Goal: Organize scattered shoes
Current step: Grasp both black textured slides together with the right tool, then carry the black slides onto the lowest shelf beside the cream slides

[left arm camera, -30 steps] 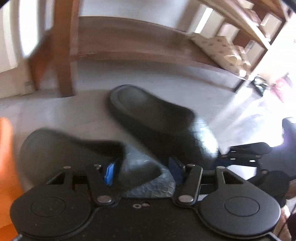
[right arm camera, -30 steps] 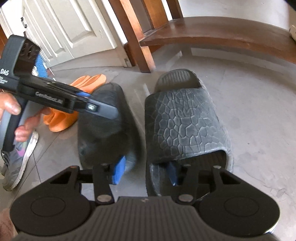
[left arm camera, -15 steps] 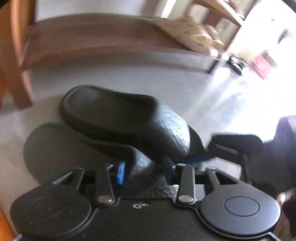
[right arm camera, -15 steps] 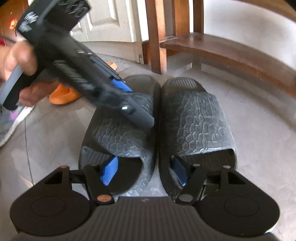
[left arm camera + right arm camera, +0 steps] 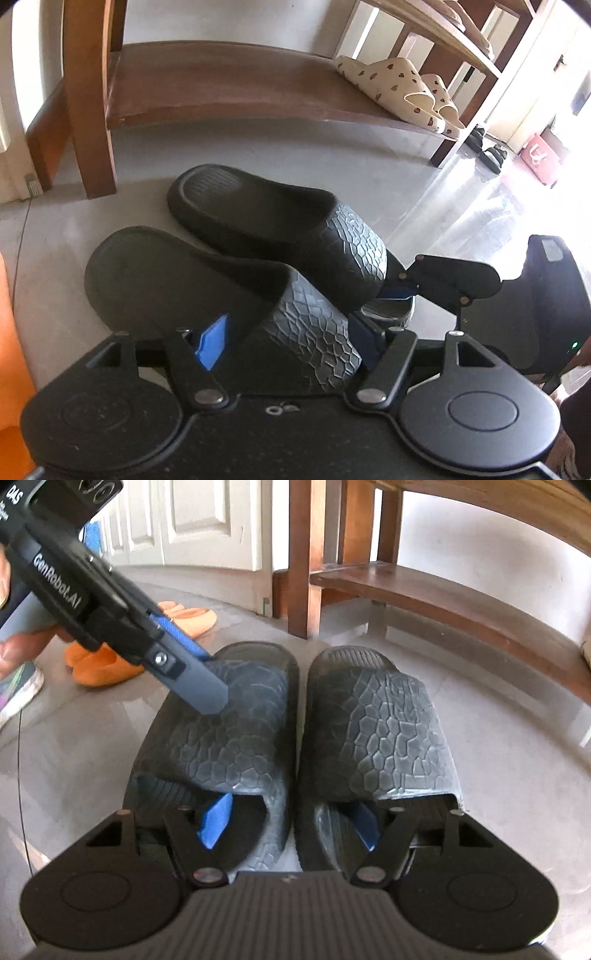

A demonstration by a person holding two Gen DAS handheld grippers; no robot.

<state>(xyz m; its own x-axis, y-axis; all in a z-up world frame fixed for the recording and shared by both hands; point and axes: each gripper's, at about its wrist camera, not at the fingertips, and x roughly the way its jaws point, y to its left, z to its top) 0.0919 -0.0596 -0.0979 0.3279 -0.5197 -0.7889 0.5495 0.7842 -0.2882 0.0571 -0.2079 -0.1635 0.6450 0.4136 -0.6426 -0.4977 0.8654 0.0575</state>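
The pair of black slides is sitting side by side on the grey floor, just in front of the low wooden shoe rack. The step in hand looks like letting go after lining them up. The left gripper is straddling the strap of the left slide, its jaws opening, pads not visibly pressing. The right gripper is standing released, one finger inside each slide's mouth, beside the right slide. Next, probably, both grippers need backing out cleanly without nudging the pair, then going for the orange slippers nearby. The slides are looking matte, rubbery, with a cracked-scale pattern on the straps and ribbed footbeds.
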